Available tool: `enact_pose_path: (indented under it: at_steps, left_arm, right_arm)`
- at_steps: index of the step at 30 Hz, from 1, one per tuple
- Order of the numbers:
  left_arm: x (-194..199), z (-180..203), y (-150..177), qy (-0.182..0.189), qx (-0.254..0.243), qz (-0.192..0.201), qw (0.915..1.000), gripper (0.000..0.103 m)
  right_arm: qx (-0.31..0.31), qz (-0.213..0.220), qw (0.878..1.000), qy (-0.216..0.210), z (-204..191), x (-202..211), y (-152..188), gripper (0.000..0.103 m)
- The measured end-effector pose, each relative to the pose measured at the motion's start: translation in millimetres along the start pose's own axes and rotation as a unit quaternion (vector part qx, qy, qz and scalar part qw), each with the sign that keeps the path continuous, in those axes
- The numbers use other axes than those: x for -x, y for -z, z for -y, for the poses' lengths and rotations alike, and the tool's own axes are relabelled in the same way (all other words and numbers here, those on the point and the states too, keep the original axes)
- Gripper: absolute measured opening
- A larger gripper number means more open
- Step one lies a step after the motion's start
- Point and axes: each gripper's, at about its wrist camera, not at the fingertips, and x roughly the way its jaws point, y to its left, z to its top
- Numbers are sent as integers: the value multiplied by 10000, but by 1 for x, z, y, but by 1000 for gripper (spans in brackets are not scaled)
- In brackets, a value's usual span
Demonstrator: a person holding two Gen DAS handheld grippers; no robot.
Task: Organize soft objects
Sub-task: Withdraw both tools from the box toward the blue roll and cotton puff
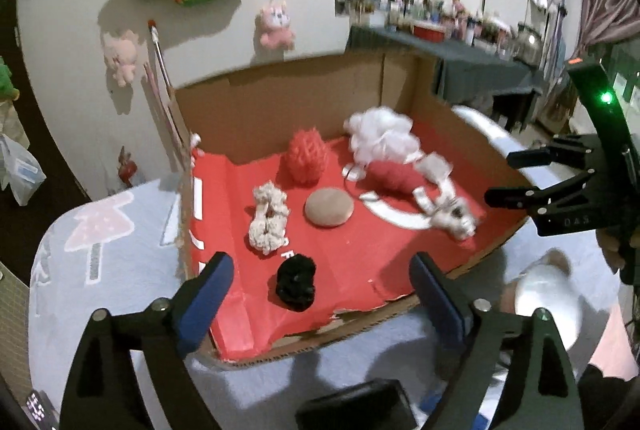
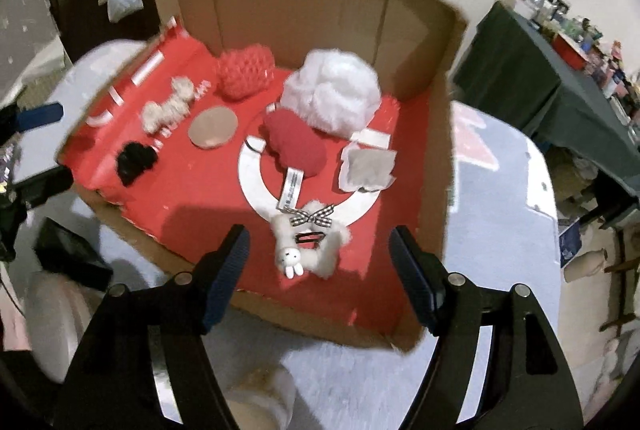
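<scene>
A cardboard box (image 1: 304,82) lined in red sits on the table with several soft things in it. They are a black scrunchie (image 1: 295,284), a cream scrunchie (image 1: 269,217), a tan round pad (image 1: 329,208), a red spiky ball (image 1: 307,158), white fluff (image 1: 380,134), a red plush (image 1: 394,176) and a white bunny plush (image 2: 308,250). My left gripper (image 1: 320,270) hangs open over the box's near edge, the black scrunchie lying below between its fingers, untouched. My right gripper (image 2: 318,236) is open above the bunny, pads clear of it.
The box rests on a pale cloth (image 1: 120,270) with a tree print. A black device (image 1: 356,406) and a white rounded object (image 1: 548,294) lie near the front. A dark green table (image 2: 540,78) crowded with bottles stands at the right. Plush toys and bags hang on the wall.
</scene>
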Motion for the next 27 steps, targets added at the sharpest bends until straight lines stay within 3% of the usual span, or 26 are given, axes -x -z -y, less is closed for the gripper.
enact_pose_path:
  at_steps: [6, 14, 19, 27]
  left_arm:
    - [44, 14, 9, -32, 112, 640, 9979, 102]
    - [95, 43, 38, -201, 128, 1386, 9901, 103]
    - [110, 56, 62, -263, 334, 1614, 9860, 103]
    - [120, 75, 107, -430, 530, 1912, 9792, 103]
  right_arm:
    - [-124, 698, 9975, -5, -6, 56, 12, 78]
    - [-171, 1701, 9853, 29, -29, 128, 55, 87]
    - [-334, 2185, 9753, 52, -46, 156, 94, 91]
    - [-459, 2856, 9556, 559, -70, 170, 152, 93]
